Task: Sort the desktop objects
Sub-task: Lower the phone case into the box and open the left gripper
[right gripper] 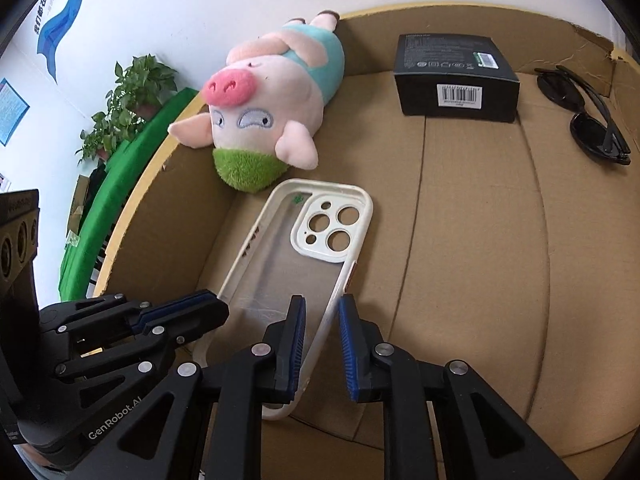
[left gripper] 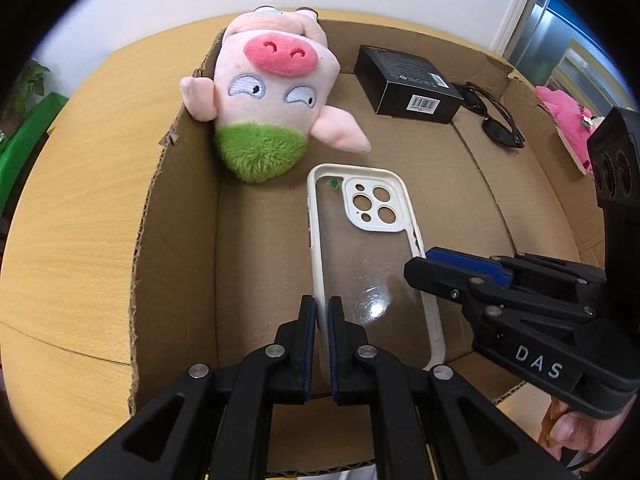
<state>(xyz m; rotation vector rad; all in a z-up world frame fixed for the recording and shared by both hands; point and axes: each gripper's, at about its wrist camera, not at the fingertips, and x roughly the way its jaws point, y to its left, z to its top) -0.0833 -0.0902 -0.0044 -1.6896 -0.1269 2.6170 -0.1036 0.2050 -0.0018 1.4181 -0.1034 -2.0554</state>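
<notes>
The soft plush pig [left gripper: 276,80] is pale pink with a darker pink snout, green fuzzy hair and a light blue top; the rectangular phone case [left gripper: 368,256] has a cream-white rim and clear back. The small cardboard package [right gripper: 456,76] is black with a white barcode label; the plastic sunglasses [right gripper: 588,120] are black, on plain brown corrugated cardboard [right gripper: 480,240].

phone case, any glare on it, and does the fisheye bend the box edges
Left wrist view: a bright glare spot sits on the phone case near the left gripper. Right wrist view: no such hotspot. Both views: the cardboard box edges bow outward, corners vignetted black.
</notes>
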